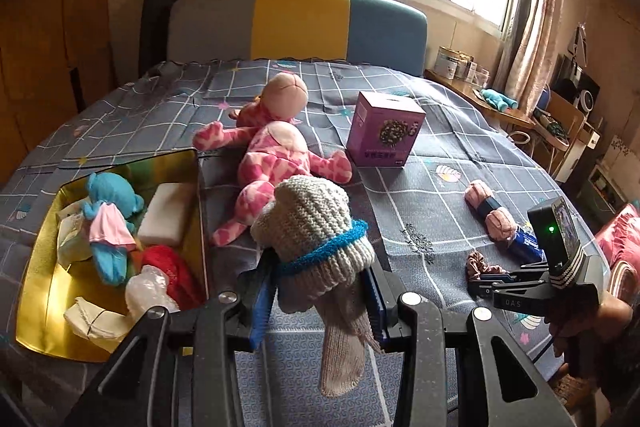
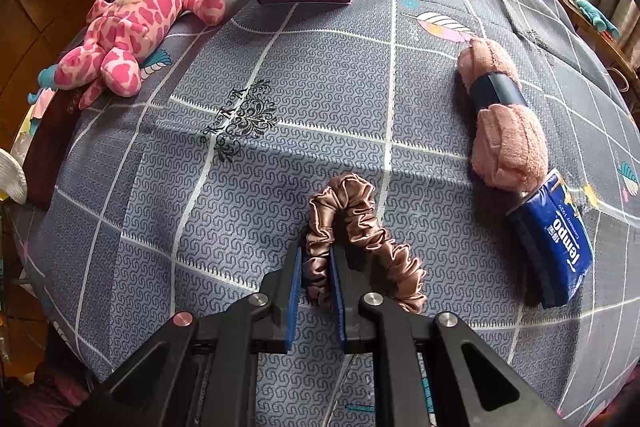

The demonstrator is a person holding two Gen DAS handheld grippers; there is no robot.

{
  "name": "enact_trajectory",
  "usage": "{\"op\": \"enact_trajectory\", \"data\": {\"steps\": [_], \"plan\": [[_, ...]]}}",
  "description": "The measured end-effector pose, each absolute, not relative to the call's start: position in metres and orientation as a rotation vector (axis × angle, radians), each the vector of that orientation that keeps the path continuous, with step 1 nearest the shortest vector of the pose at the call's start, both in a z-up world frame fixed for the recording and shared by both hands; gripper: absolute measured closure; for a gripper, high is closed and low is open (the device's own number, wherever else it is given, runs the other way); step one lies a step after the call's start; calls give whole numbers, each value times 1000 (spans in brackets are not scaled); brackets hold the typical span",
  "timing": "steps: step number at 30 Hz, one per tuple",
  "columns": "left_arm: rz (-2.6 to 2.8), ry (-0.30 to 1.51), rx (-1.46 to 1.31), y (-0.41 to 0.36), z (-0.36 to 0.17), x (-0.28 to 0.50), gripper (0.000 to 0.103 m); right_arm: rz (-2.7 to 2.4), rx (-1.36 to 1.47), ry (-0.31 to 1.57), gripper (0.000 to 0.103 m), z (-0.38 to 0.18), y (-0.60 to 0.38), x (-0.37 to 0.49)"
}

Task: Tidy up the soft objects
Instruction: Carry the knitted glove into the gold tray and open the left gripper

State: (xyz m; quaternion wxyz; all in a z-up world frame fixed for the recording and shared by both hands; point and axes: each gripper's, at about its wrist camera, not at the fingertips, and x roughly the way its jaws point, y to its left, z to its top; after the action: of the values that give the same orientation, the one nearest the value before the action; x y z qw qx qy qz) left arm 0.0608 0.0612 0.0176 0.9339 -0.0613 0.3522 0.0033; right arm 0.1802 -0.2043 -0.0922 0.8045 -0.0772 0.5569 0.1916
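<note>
A grey knitted hat with a blue band fills the lower centre of the left wrist view. My left gripper is clamped on its ribbed brim, and the crown bulges above the jaws while a knitted tail droops below them. I judge it light, soft and stretchy; the loose knit sags and could snag, so a hold across the thick brim seems surest.

In the right wrist view, low in the centre, my right gripper is closed tight on one side of a brown satin scrunchie, the rest of which curls on the bed to the right of the jaws. I judge the satin slippery and almost weightless, so pinching through the gathered folds should hold better than a grip on the smooth edge.

At the left of the left wrist view sits a gold box that already holds a blue plush toy, a white block, something red and some crumpled bits. A pink spotted plush giraffe lies just beside the box, above the hat. Further right stands a purple carton. A rolled pink towel with a dark band lies at the right of the right wrist view, touching a blue tissue pack below it.
</note>
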Motion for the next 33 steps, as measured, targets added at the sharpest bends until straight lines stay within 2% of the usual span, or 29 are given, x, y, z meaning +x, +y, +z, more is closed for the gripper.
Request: {"op": "enact_trajectory", "data": {"steps": [9,17,29,33], "plan": [[84,724,-188,108,18,45,63,403,-198,1173,90,-92,-201,174],[247,727,-287,203,16,28,63,397,-215,1165,90,-92,-198,171],[493,882,-234,325,-32,35,63,395,-215,1165,90,-92,-198,173],[504,934,-244,340,-52,49,58,393,-213,1163,90,-91,-199,174]]}}
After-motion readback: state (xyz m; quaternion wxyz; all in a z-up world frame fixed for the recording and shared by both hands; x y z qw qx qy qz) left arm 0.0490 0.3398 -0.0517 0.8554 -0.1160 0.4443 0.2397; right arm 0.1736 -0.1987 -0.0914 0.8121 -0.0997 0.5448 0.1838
